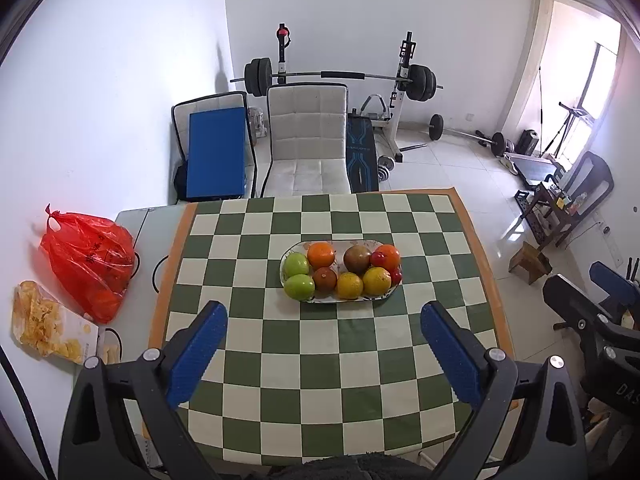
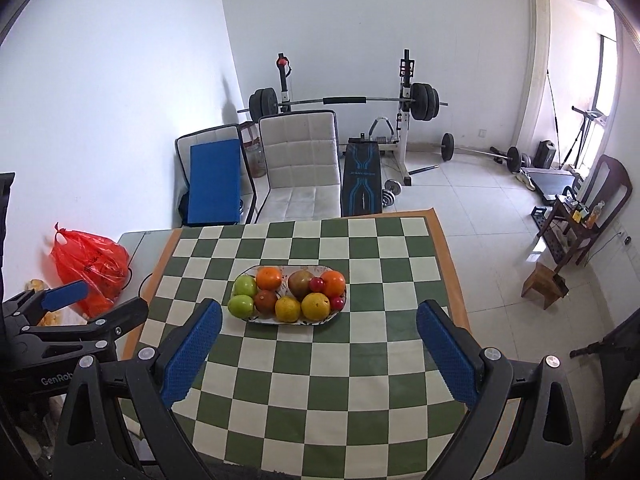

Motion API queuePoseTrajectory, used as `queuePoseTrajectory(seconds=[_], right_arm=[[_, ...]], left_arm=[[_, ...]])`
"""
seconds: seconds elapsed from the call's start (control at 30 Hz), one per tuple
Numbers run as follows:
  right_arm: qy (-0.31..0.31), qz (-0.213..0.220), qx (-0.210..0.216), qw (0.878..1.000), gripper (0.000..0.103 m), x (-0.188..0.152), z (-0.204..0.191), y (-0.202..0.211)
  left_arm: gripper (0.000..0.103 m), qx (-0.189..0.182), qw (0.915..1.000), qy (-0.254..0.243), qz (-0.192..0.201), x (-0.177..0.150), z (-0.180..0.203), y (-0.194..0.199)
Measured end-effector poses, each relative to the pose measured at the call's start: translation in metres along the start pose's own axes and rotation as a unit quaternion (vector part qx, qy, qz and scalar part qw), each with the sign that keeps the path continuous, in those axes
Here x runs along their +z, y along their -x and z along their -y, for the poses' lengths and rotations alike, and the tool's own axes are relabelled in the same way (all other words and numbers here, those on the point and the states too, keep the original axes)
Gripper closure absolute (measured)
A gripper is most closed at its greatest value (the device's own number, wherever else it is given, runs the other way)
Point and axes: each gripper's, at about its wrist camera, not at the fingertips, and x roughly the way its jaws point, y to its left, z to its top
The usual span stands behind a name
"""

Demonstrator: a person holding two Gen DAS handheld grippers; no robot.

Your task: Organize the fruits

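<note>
While both tools hang above the near half of the table, the left gripper has its blue-padded fingers spread wide with nothing between them, and the right gripper is equally wide and empty. Beyond their tips lies a green-and-cream checkered tablecloth with an orange border, bare between the grippers and the fruit.

Near the cloth's middle sits an oval patterned plate piled with fruit: two green apples at its left end, an orange at the back, a brownish fruit beside it, two yellow citrus along the front edge, and small red fruits toward the right end. Every piece touches its neighbours; none lies on the cloth.

Left of the cloth, on the bare grey tabletop, a red plastic bag stands by the wall. The left wrist view alone shows a clear packet of yellow chips in front of that bag, and the right tool's body at its right edge. The right wrist view alone shows a blue pad of the left tool at its left edge, overlapping the bag.

A white padded chair faces the table's far edge, with a barbell rack behind it.
</note>
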Motion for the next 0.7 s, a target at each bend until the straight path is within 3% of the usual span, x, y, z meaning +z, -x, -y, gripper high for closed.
queuePoseTrajectory(seconds=[0.4,0.7], right_arm=[[-0.018,-0.014,0.008,1.0,0.003,-0.005,0.007,-0.014],[-0.019,-0.039,-0.007,0.999,0.003,-0.011,0.017,-0.074]], left_arm=[[0.004,0.006,1.0,0.004,-0.002,0.0,0.0,-0.007],[0.004,0.025,0.9997,0.005,-0.006,0.007,0.003,-0.056]])
